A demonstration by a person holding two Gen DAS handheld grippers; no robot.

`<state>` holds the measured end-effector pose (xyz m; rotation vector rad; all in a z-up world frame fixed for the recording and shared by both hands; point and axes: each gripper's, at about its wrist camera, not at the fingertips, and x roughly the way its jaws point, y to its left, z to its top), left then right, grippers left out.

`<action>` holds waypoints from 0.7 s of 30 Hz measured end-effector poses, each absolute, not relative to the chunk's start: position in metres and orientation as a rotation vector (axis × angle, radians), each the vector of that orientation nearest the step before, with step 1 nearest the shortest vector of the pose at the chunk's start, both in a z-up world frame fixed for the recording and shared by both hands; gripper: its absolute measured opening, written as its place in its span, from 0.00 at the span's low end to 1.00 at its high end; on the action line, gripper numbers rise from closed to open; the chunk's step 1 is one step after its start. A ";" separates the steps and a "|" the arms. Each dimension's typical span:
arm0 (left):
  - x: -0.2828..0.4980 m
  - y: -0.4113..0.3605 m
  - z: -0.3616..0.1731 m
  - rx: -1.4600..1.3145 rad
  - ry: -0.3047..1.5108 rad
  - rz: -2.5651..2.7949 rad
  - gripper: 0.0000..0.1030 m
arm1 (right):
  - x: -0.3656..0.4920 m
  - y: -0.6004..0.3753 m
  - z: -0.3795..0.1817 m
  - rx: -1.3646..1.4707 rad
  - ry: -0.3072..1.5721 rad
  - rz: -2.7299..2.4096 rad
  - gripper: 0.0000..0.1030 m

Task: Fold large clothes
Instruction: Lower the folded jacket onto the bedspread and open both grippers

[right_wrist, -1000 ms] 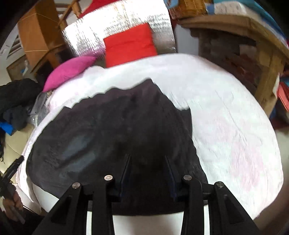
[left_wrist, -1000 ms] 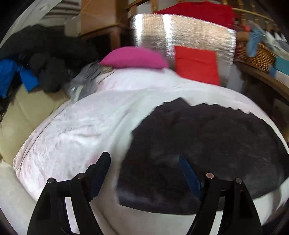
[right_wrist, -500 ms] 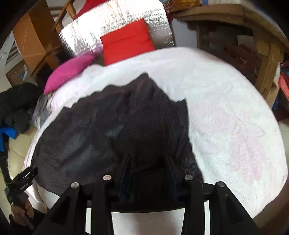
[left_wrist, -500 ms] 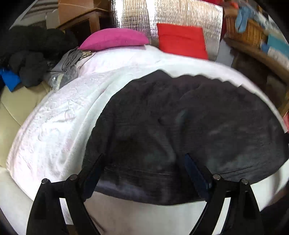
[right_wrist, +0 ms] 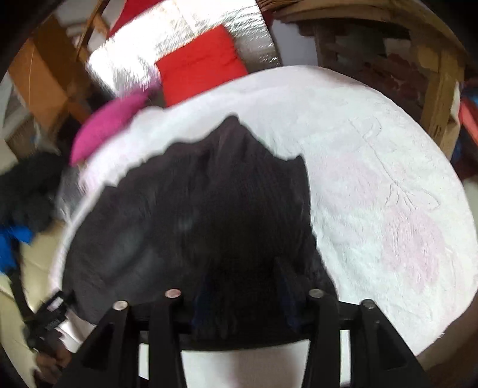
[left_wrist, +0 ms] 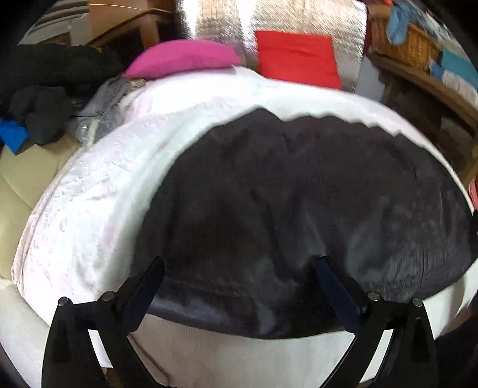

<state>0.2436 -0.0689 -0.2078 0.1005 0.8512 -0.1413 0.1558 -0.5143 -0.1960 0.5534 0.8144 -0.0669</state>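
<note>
A large black garment [left_wrist: 298, 215] lies spread on a white bed cover [left_wrist: 89, 209]; its near edge hangs at the bed's front. My left gripper [left_wrist: 239, 268] is open wide, hovering over the garment's near left part with nothing between its fingers. In the right wrist view the garment [right_wrist: 209, 209] fills the middle. My right gripper [right_wrist: 242, 277] has its fingers close together with dark cloth of the garment's near edge bunched between them. The left gripper also shows at the lower left of the right wrist view [right_wrist: 50, 313].
A pink pillow [left_wrist: 182, 58] and a red cushion [left_wrist: 295, 56] lie at the head of the bed before a silver foil panel [left_wrist: 283, 15]. Dark clothes [left_wrist: 44, 98] are piled at left. A wooden shelf with a wicker basket [left_wrist: 403, 44] stands at right.
The left gripper has swung right, from over the white cover to over the black garment. The right gripper has kept its hold and shifted a little; the garment's far edge looks drawn in.
</note>
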 end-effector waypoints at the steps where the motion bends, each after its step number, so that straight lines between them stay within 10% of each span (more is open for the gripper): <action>1: 0.244 -0.066 -0.205 0.093 0.845 -0.134 0.99 | 0.156 -0.523 -0.195 0.577 0.804 -0.074 0.58; 13: 0.281 0.009 -0.218 -0.093 0.944 0.033 0.99 | 0.166 -0.548 -0.224 0.681 0.875 -0.064 0.57; 17: 0.294 0.021 -0.236 -0.261 1.011 -0.067 0.96 | 0.167 -0.535 -0.223 0.629 0.865 -0.037 0.21; 21: 0.302 0.021 -0.238 -0.313 1.001 -0.147 0.73 | 0.156 -0.524 -0.208 0.552 0.803 -0.053 0.15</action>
